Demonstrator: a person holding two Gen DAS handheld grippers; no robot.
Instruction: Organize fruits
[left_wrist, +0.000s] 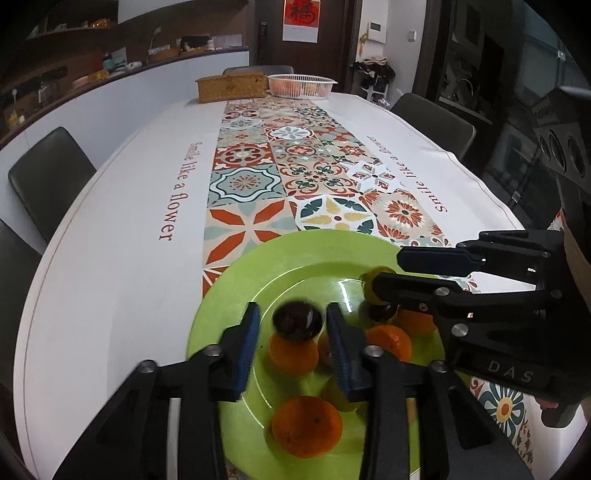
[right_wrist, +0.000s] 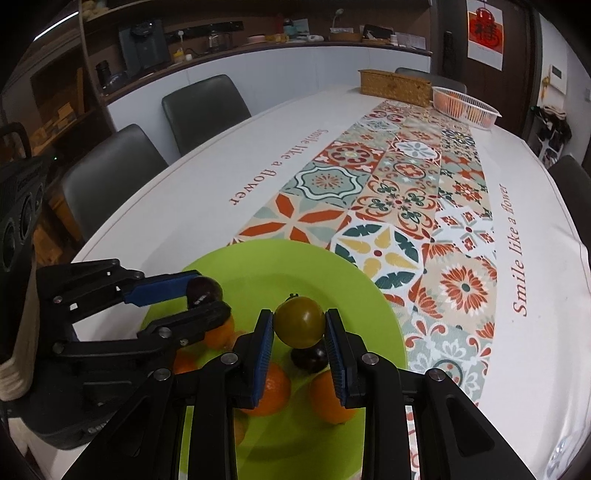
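The left gripper (left_wrist: 291, 325) hangs over the near half of the green plate (left_wrist: 229, 295), its blue pads standing slightly clear of a dark plum (left_wrist: 297, 320) that sits between them, so the fruit looks released rather than gripped, though blur leaves contact on either side uncertain. Directly beneath and just behind it lie several oranges (left_wrist: 306, 424), crowding the plate's near side. To its right, the right gripper (right_wrist: 299, 325) is clenched on a greenish-yellow fruit (right_wrist: 300, 322), held above a second dark plum (right_wrist: 310, 359) and more oranges near the plate's centre. The two grippers are close together, their tips near each other over the plate. Ahead of both, the plate's far rim curves onto the patterned runner (right_wrist: 399, 192), and beyond it the counter (left_wrist: 122, 236) stretches bare to a woven box (left_wrist: 232, 88) and a white basket (left_wrist: 301, 85) at the far end. The counter's left edge runs well off to the left gripper's side, lined by chairs (right_wrist: 110, 177).
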